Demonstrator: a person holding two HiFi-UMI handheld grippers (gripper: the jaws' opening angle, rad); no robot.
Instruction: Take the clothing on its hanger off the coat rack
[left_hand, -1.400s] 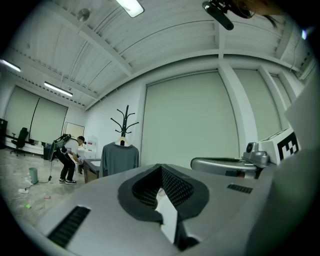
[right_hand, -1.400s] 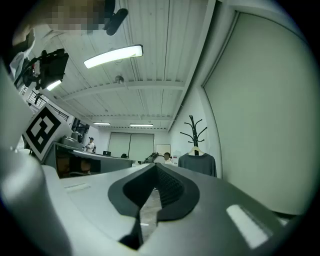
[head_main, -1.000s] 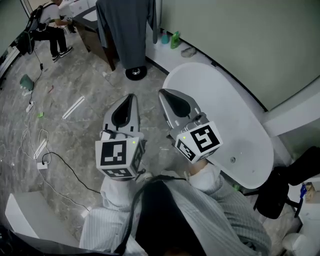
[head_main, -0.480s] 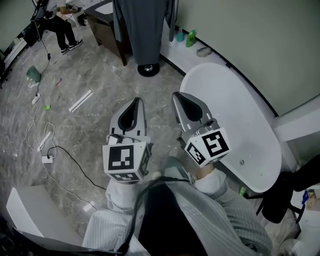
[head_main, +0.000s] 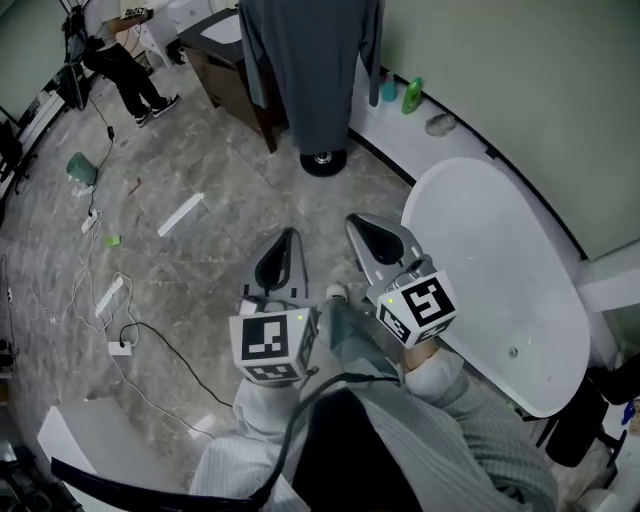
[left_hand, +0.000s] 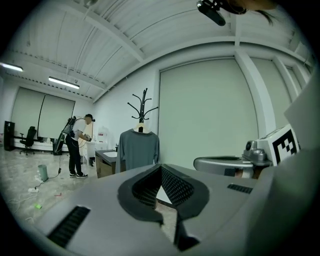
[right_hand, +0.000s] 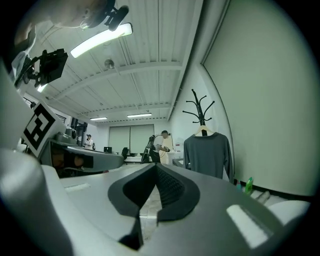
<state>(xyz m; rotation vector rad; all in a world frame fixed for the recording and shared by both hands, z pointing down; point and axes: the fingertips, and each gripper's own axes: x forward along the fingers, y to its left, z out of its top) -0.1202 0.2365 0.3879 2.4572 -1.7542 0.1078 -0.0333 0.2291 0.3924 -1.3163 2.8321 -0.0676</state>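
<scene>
Nearer than before, the shirt (head_main: 310, 70) hung at twelve o'clock; left tool (head_main: 287, 240) and right tool (head_main: 362, 222), pressed together empty, seemed mid-approach and next needed opening.

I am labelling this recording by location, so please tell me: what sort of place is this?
Probably an indoor test hall, not a home: a white bathtub stands on open floor, a power strip lies loose on it, and a grey top hangs on a coat rack.
</scene>
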